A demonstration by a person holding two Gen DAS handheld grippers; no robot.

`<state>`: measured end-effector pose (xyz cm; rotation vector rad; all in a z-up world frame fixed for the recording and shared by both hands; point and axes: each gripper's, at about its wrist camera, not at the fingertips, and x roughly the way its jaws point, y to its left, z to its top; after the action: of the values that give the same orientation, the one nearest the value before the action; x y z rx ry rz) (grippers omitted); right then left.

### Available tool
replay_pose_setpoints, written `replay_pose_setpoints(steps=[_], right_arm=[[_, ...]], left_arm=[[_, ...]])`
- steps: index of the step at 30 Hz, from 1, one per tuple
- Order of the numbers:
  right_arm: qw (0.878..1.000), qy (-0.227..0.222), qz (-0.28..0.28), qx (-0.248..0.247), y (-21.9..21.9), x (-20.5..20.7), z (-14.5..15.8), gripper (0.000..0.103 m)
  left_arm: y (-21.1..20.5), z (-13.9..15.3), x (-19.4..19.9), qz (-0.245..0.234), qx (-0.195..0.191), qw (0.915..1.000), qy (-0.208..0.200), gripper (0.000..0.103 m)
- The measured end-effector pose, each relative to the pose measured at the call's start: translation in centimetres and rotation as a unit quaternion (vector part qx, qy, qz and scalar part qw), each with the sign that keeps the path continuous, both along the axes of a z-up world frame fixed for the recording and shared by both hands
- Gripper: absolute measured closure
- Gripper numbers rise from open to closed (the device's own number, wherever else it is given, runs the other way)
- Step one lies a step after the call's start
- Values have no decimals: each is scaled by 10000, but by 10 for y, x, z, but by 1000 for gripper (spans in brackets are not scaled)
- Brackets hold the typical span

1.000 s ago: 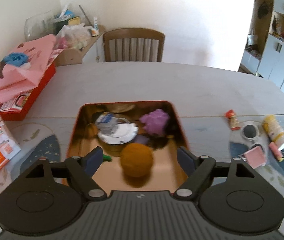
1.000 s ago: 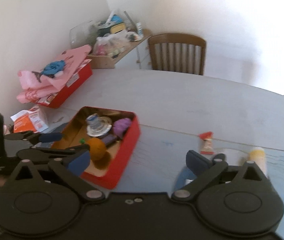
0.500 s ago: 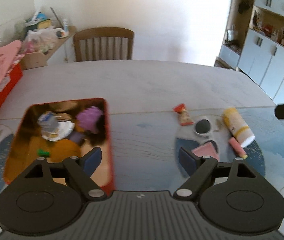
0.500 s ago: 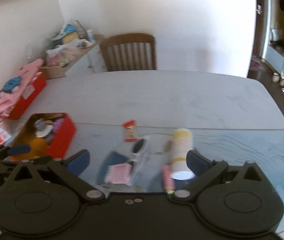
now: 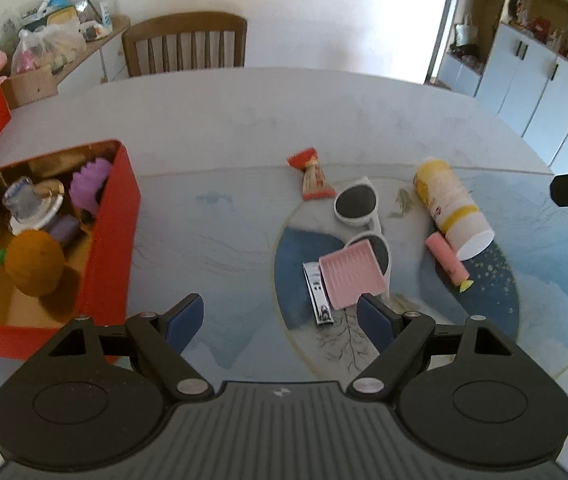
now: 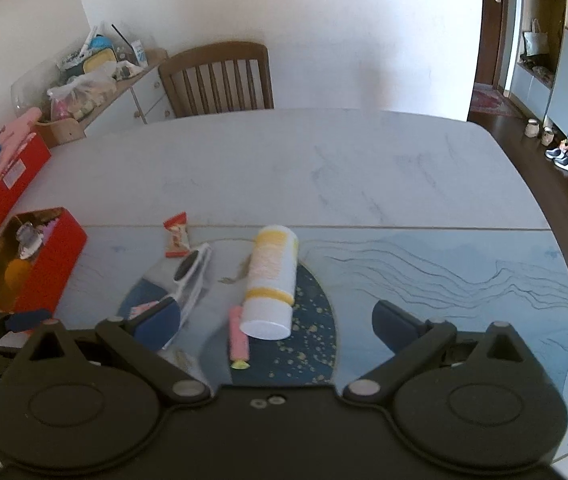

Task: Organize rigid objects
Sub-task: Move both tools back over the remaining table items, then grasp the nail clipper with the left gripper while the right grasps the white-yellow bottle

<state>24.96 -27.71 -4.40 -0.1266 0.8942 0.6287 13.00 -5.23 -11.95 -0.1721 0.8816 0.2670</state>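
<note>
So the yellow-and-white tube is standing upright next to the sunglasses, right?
Not quite. The tube is next to the sunglasses, but it is lying on its side, not standing upright. The right wrist view shows this clearly.

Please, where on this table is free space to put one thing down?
Free: the strip between the red metal box and the white sunglasses, and the pale tabletop toward the wooden chair. Crowded: around the yellow-white tube.

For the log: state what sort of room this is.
Most likely a home dining room: a large table, a wooden dining chair pushed against it, and built-in cupboards with household bits.
</note>
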Motion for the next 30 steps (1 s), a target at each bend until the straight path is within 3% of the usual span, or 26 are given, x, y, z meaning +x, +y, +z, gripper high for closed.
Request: replay_pose_setpoints(steps=[9,20,23,30], right_arm=[[9988,159,435,-162,8,13,-15,7],[9969,214,673,-352,22,37,-31,20],[9961,211,745,-414,26,42,-35,26],[9951,293,779,-537,39,58,-48,40]], left_arm=[[-7,-27,12,299,81,9992,247,19],[-11,-39,19,488,229,9982,258,21],[-12,-39,21,481,236,9984,200,30],[-17,-36,28,452,299,9985,124,65]])
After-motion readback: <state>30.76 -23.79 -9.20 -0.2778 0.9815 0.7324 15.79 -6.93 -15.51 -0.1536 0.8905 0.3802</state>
